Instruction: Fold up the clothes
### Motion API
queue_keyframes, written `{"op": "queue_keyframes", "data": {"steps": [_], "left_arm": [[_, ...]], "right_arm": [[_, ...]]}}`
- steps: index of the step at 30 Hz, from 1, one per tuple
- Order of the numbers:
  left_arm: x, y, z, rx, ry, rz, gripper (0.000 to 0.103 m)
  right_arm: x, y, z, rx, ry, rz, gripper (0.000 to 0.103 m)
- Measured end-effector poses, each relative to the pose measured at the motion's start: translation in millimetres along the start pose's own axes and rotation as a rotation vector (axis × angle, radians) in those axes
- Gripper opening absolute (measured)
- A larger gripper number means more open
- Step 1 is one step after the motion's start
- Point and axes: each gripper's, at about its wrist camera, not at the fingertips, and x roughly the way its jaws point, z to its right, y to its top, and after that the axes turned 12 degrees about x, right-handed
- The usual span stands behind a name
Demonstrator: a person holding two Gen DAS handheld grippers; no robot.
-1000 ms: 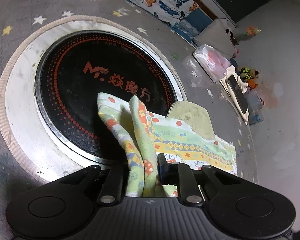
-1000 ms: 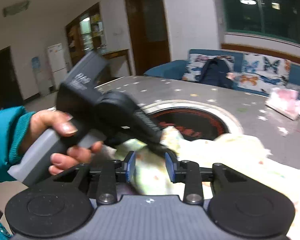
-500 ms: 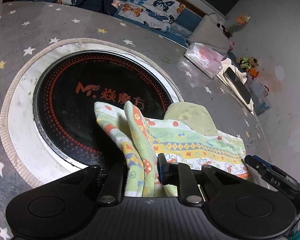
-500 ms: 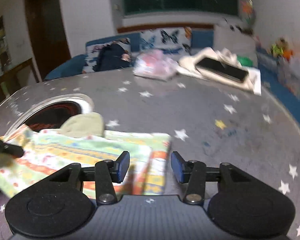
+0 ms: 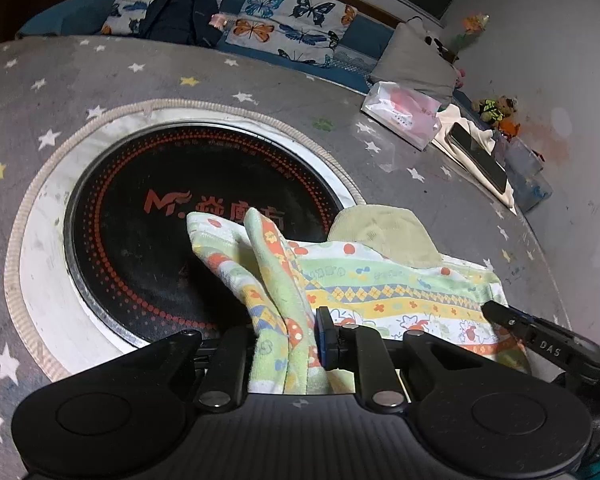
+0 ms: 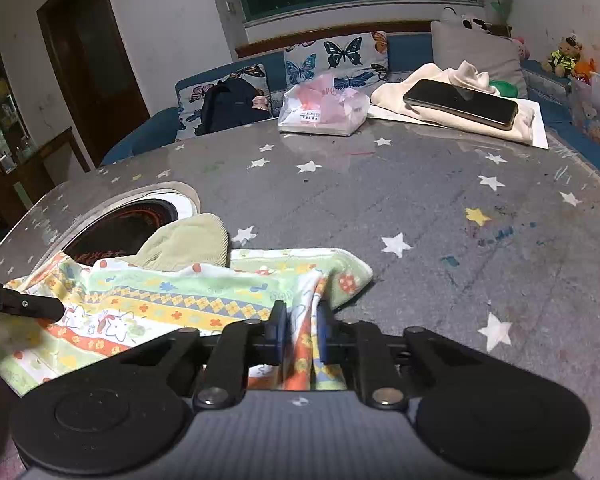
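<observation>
Gripping opposite edges, the left tool (image 5: 286, 334) and right tool (image 6: 300, 330) each pinch one colourful patterned cloth garment (image 6: 172, 300). Its far part overlaps one round black cooktop (image 5: 160, 216); the grey star-printed table (image 6: 440, 208) lies open to the right.

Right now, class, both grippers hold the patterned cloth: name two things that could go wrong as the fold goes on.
1. The left gripper pinches a bunched ridge of the patterned cloth, the right gripper a gathered corner; pulling apart may slip one free or fold it crooked.
2. The green sock lies against the cloth's far edge and could be dragged or folded in.
</observation>
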Motion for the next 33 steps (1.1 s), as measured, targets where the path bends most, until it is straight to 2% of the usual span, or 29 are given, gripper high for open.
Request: {"op": "queue_keyframes", "data": {"steps": [7, 13, 33], "left_arm": [[-12, 6, 13, 0.074, 0.023, 0.042, 0.012], [-23, 12, 27, 0.11, 0.016, 0.071, 0.012], [-70, 65, 82, 0.264, 0.031, 0.217, 0.012]], "right_arm": [[-30, 5, -9, -0.01, 0.045, 0.066, 0.008], [-53, 11, -26, -0.075, 0.056, 0.123, 0.007], [-128, 61, -48, -0.241, -0.003, 0.333, 0.007]]}}
